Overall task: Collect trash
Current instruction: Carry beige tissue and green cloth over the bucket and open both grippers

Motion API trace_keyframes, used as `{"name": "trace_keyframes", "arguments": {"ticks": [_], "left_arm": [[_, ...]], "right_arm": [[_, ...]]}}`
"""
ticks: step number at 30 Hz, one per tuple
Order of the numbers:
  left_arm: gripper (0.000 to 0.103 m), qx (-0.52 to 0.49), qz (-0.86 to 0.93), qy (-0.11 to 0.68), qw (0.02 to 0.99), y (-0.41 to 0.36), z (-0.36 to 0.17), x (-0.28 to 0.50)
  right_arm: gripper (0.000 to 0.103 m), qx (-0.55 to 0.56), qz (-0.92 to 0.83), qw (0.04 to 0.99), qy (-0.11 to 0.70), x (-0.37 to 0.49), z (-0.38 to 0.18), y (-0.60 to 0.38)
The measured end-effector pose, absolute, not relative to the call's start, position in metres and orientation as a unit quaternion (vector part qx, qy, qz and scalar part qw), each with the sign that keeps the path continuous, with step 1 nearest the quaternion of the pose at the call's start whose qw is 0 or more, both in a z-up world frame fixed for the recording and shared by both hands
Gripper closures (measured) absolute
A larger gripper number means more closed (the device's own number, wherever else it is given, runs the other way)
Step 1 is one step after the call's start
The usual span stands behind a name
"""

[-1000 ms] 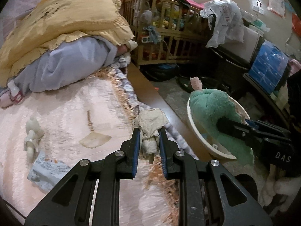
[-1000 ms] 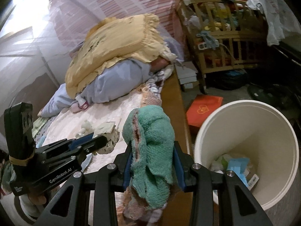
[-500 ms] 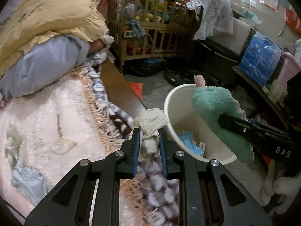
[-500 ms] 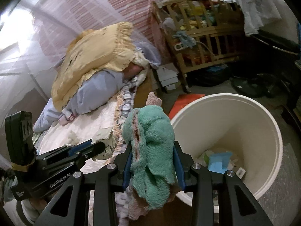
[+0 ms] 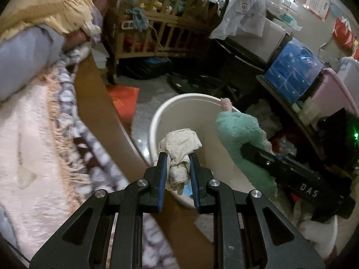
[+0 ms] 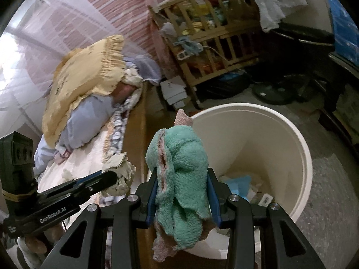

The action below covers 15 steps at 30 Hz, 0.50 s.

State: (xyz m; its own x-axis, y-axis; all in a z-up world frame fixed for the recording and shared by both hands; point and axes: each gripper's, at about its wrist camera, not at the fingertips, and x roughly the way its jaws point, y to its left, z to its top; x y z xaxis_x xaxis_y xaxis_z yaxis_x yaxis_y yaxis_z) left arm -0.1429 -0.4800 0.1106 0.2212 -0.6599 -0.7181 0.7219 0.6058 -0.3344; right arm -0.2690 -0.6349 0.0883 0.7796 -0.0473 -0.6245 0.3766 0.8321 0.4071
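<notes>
My left gripper [image 5: 177,168] is shut on a crumpled cream wad [image 5: 178,150] and holds it over the near rim of a white bin [image 5: 172,105] beside the bed. My right gripper [image 6: 181,183] is shut on a fluffy teal cloth [image 6: 184,170] with pink backing, held at the bin's [image 6: 300,148] left rim. In the left wrist view the teal cloth [image 5: 242,134] hangs over the bin's right side. In the right wrist view the left gripper [image 6: 112,177] and its cream wad [image 6: 122,174] sit to the left. Blue and white scraps [image 6: 240,183] lie in the bin.
The bed's wooden edge [image 5: 96,103] runs beside the bin, with a fringed blanket [image 5: 67,134]. A yellow pillow [image 6: 89,71] lies on a blue bundle. A wooden crib [image 5: 161,22], a red item [image 5: 123,100] on the floor, a blue box [image 5: 294,71] and dark clutter surround the bin.
Both grippers have moved from over the bed to the bin, carrying the cream wad and the teal cloth. The bin now lies right under them.
</notes>
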Motion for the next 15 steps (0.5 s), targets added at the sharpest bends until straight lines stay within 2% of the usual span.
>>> {"name": "trace_keyframes", "arguments": {"ticks": [4, 6, 7, 8, 10, 15], "left_arm": [[0.086, 0.029, -0.451, 0.45, 0.77, -0.497, 0.105, -0.142], [0.083, 0.023, -0.46, 0.454, 0.763, -0.504, 0.103, -0.142], [0.075, 0.022, -0.464, 0.456, 0.759, -0.507, 0.102, -0.142], [0.061, 0.024, -0.468, 0.458, 0.755, -0.51, 0.101, -0.142], [0.044, 0.022, -0.469, 0.455, 0.757, -0.51, 0.102, -0.144], [0.044, 0.035, -0.454, 0.452, 0.767, -0.498, 0.101, -0.144]], "right_arm": [[0.066, 0.273, -0.131, 0.9, 0.314, -0.27, 0.081, -0.645], [0.061, 0.277, -0.14, 0.897, 0.314, -0.272, 0.077, -0.651], [0.058, 0.278, -0.146, 0.896, 0.313, -0.272, 0.076, -0.654], [0.054, 0.278, -0.154, 0.896, 0.311, -0.273, 0.075, -0.656], [0.047, 0.28, -0.163, 0.894, 0.31, -0.274, 0.073, -0.66], [0.045, 0.281, -0.163, 0.89, 0.32, -0.272, 0.069, -0.661]]}}
